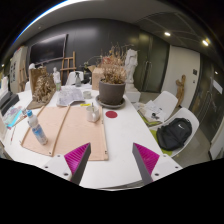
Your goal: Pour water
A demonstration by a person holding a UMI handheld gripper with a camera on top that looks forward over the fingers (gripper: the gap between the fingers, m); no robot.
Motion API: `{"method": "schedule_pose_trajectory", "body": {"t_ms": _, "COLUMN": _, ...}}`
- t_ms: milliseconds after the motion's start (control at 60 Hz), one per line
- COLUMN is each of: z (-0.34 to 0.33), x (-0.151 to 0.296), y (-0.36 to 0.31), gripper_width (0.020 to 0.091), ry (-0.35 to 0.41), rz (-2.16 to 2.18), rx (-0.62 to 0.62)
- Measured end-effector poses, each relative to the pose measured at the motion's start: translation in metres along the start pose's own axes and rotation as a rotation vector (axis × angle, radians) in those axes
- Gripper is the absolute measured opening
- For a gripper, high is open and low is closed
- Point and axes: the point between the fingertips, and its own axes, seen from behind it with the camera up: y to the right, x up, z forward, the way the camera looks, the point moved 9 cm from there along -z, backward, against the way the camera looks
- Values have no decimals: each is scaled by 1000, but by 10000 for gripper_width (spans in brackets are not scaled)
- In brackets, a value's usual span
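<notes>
**While the claw gaped, the bottle stood apart**

The water bottle [36,128] stood well beyond the left finger, beside a wooden board [82,131]. Spread wide, the claw [112,158] held nothing. A potted plant [112,84] stood farther back.

The gripper's two fingers [77,156] sit at six o'clock, spread apart, nothing between them. Just ahead lies the table [118,140]. On it, at eleven o'clock from the fingers, two boards [62,128] lie side by side. A bottle [37,128] stands at ten o'clock, on the left edge of the nearer board. A small cup [94,113] sits at the boards' far right corner. Beyond it, at twelve o'clock, stands a potted plant [112,88]. A chair with a bag [176,133] is at two o'clock, beside the table. A second plant [43,88] stands far off at ten o'clock.
</notes>
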Motion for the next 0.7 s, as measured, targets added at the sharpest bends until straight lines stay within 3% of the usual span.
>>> {"method": "schedule_pose_trajectory", "body": {"t_ms": 183, "z": -4, "x": -9, "y": -52, "gripper_width": 854, "ry": -8, "rz": -40, "rx": 85}}
{"method": "schedule_pose_trajectory", "body": {"t_ms": 417, "z": -2, "x": -37, "y": -203, "gripper_width": 856, "ry": 19, "rz": -70, "rx": 190}}
{"method": "schedule_pose_trajectory", "body": {"t_ms": 700, "z": 51, "x": -35, "y": -341, "gripper_width": 850, "ry": 154, "rz": -68, "rx": 285}}
